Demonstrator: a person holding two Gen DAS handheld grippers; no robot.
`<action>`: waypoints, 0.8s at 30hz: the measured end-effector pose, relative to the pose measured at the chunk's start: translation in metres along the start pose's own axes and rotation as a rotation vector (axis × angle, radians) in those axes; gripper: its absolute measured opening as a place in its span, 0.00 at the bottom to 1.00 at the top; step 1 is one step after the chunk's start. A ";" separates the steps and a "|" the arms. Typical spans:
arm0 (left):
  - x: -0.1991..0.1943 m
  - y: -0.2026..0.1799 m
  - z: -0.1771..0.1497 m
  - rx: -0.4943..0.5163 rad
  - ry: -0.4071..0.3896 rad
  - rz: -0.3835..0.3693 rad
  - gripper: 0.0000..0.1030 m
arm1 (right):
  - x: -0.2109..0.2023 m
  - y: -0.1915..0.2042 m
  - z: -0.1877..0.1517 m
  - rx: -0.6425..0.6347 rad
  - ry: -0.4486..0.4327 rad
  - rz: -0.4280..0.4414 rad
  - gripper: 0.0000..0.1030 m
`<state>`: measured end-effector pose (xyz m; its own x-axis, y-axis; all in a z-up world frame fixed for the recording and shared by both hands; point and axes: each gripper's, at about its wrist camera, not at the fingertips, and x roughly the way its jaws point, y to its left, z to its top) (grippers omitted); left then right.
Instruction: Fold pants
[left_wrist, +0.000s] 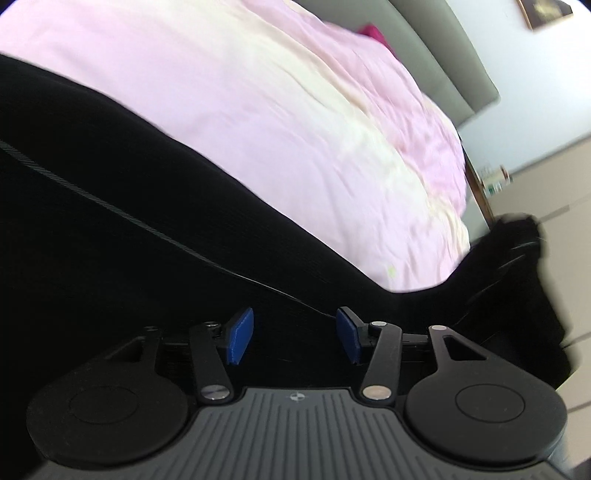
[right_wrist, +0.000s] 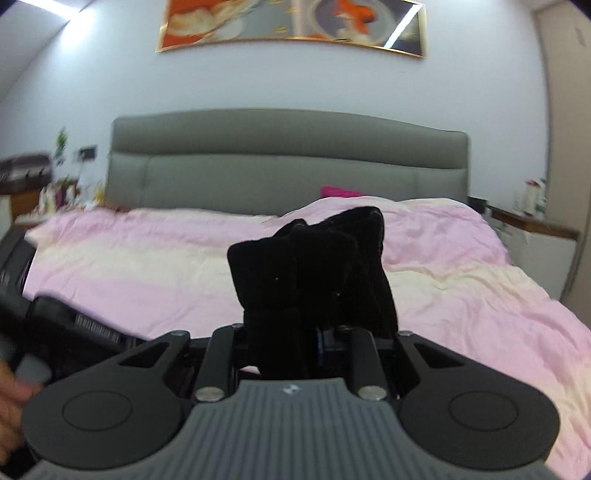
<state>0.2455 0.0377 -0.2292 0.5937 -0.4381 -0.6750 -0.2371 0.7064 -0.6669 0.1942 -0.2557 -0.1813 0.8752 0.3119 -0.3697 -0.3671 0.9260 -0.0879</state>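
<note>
Your left gripper (left_wrist: 295, 338) has its two blue-padded fingers (left_wrist: 240, 341) spread apart, released, with nothing pinched between them; black fabric lies just past the tips. That fabric is the black ribbed knit pants (left_wrist: 129, 229), stretched as a broad dark band across the lower left of the left wrist view, with a thin raised seam running diagonally down toward the gripper. The upper edge of the pants curves against the pink and cream crumpled quilt (left_wrist: 295, 140) covering the bed, and the far end of the garment rises in a dark bunch at the right side, at the quilt's edge. Your right gripper (right_wrist: 293, 347) is clenched on a bunched end of the pants (right_wrist: 314, 273), which stands up out of the closed jaws in thick folds, its top edge level with the far part of the bed. Around that bunch, the quilt (right_wrist: 147, 266) spreads wide and bare to both sides. Behind it stands the grey padded headboard (right_wrist: 288, 162), with a small magenta item (right_wrist: 338, 192) at its base. Wooden bedside tables (right_wrist: 532, 221) flank the bed, holding small, blurred items. A gold-framed orange and grey painting (right_wrist: 291, 26) hangs on the pale wall above.
</note>
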 end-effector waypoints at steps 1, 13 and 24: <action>-0.006 0.009 0.001 -0.017 -0.006 0.007 0.58 | 0.004 0.022 -0.006 -0.071 0.031 0.039 0.18; -0.031 0.034 -0.003 -0.025 0.015 -0.002 0.58 | 0.027 0.123 -0.066 -0.559 0.401 0.195 0.36; -0.012 -0.010 -0.010 0.130 0.085 0.002 0.69 | 0.009 0.021 -0.018 -0.096 0.503 0.486 0.44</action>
<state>0.2328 0.0303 -0.2171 0.5250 -0.4778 -0.7043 -0.1339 0.7709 -0.6228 0.1885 -0.2374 -0.2034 0.3615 0.5278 -0.7686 -0.7258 0.6768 0.1234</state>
